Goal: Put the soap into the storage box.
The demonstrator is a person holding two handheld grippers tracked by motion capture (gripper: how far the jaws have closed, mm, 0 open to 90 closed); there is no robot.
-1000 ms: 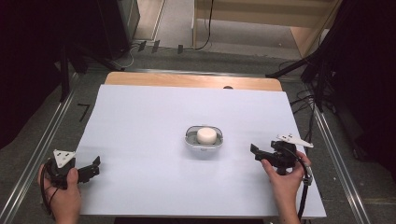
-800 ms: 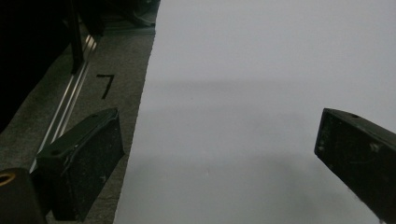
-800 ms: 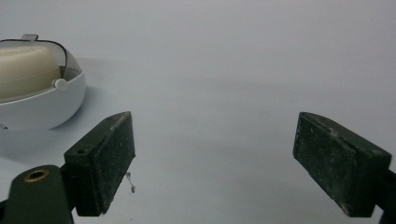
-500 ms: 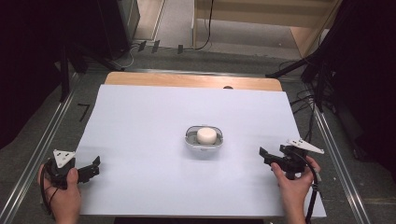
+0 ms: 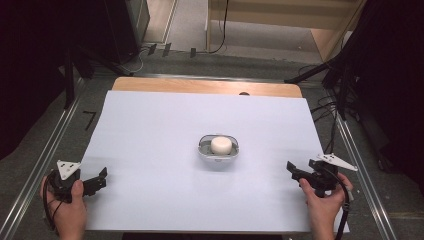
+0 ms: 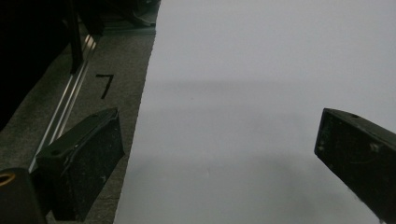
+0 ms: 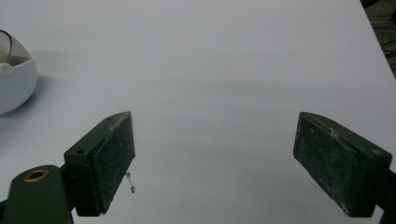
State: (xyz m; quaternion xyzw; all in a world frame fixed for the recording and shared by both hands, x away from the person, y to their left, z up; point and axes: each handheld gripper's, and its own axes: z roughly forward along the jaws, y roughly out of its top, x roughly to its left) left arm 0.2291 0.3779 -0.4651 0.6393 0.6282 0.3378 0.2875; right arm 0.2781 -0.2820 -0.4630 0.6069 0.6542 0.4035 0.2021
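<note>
A small white bowl-like holder (image 5: 218, 153) stands at the middle of the white table top (image 5: 165, 130), with a round white puck (image 5: 220, 144) sitting in it. Its rim and side (image 7: 14, 79) appear at the left edge of the right gripper view. My left gripper (image 5: 98, 180) rests at the table's front left edge, held by a hand, jaws wide apart with nothing between them. My right gripper (image 5: 295, 171) sits near the front right corner, also held by a hand, open and empty. In their own views both grippers (image 6: 219, 154) (image 7: 215, 158) stand open over bare table.
A wooden strip (image 5: 205, 86) runs along the table's far edge. Grey floor with metal rails (image 5: 45, 155) flanks both sides. Cables (image 5: 325, 107) lie on the floor at the right. A black mark (image 6: 105, 85) is on the floor at the left.
My right gripper has drawn back toward the front right corner of the table and a little lower. The left gripper has stayed put.
</note>
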